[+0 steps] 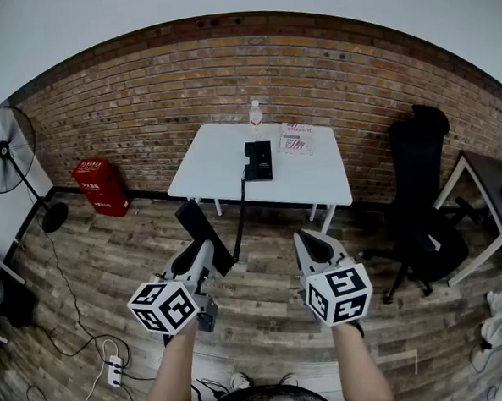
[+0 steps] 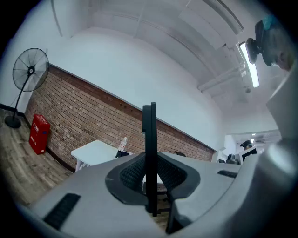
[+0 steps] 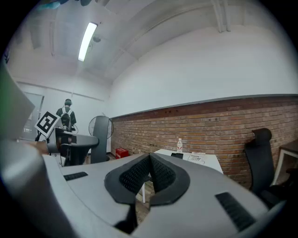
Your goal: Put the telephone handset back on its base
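Observation:
A black telephone handset (image 1: 204, 235) is held in the air over the wooden floor, with my left gripper (image 1: 207, 251) shut on it. Its cord (image 1: 238, 213) runs up to the black telephone base (image 1: 258, 160) on the white table (image 1: 215, 168). In the left gripper view the handset (image 2: 149, 130) stands edge-on between the two pads of that gripper (image 2: 150, 174). My right gripper (image 1: 308, 241) hovers beside it, shut with nothing in it. The right gripper view shows its jaws (image 3: 150, 169) closed together, with the table (image 3: 207, 161) far ahead.
A water bottle (image 1: 255, 116) and a printed sheet (image 1: 296, 140) lie on the table. A black office chair (image 1: 421, 202) and a grey desk (image 1: 487, 181) stand at the right. A standing fan (image 1: 6, 155), a red box (image 1: 100, 186) and a power strip (image 1: 115, 371) are at the left.

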### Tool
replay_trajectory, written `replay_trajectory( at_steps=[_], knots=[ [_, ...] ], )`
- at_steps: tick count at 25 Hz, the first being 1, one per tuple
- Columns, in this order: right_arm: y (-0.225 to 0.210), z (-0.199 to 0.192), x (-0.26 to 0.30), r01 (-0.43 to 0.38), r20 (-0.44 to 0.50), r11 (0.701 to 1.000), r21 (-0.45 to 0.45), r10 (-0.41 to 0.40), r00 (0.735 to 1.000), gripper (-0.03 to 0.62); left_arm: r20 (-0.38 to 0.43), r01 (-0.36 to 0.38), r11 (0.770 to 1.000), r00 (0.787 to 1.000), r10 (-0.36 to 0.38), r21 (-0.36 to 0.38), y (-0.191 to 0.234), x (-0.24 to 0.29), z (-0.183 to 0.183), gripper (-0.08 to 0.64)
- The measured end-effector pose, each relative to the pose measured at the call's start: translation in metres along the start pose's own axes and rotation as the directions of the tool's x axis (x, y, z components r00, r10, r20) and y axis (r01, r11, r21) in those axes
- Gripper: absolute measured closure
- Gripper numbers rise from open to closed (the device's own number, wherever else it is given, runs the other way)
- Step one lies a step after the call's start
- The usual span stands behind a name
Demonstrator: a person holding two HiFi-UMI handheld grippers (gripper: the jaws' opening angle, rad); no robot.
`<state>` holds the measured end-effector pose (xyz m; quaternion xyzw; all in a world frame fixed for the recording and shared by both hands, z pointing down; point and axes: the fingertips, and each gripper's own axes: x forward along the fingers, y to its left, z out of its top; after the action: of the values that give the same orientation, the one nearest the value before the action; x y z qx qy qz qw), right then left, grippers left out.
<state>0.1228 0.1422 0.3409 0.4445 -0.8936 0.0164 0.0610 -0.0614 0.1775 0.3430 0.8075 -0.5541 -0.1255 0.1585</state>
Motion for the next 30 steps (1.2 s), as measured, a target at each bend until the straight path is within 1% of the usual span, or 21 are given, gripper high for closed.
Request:
replay_trajectory(
  at_steps=[8, 21, 26, 30],
  knots=[
    [-0.015, -0.01, -0.006, -0.019, -0.008, 1.0, 0.017, 0.02, 1.0, 0.591, -0.015, -0.01, 1.0, 1.0, 0.01, -0.002, -0.013, 0.01, -0.014, 0.483],
    [-0.062, -0.024, -0.013, -0.066, -0.011, 0.997, 0.035, 0.066, 0.998, 0.591, -0.027, -0.064, 0.998, 0.998, 0.064, 0.003, -0.037, 0.043, -0.038, 0.483],
    [-0.072, -0.03, 0.0, -0.076, -0.009, 0.996, 0.049, 0.076, 0.997, 0.591, -0.035, -0.072, 0.997, 0.997, 0.072, 0.006, -0.03, 0.057, -0.042, 0.483],
    [-0.076, -0.034, 0.02, -0.072, -0.02, 0.996, 0.047, 0.073, 0.997, 0.591, -0.042, -0.066, 0.998, 0.997, 0.066, -0.003, -0.012, 0.073, -0.042, 0.483]
  ],
)
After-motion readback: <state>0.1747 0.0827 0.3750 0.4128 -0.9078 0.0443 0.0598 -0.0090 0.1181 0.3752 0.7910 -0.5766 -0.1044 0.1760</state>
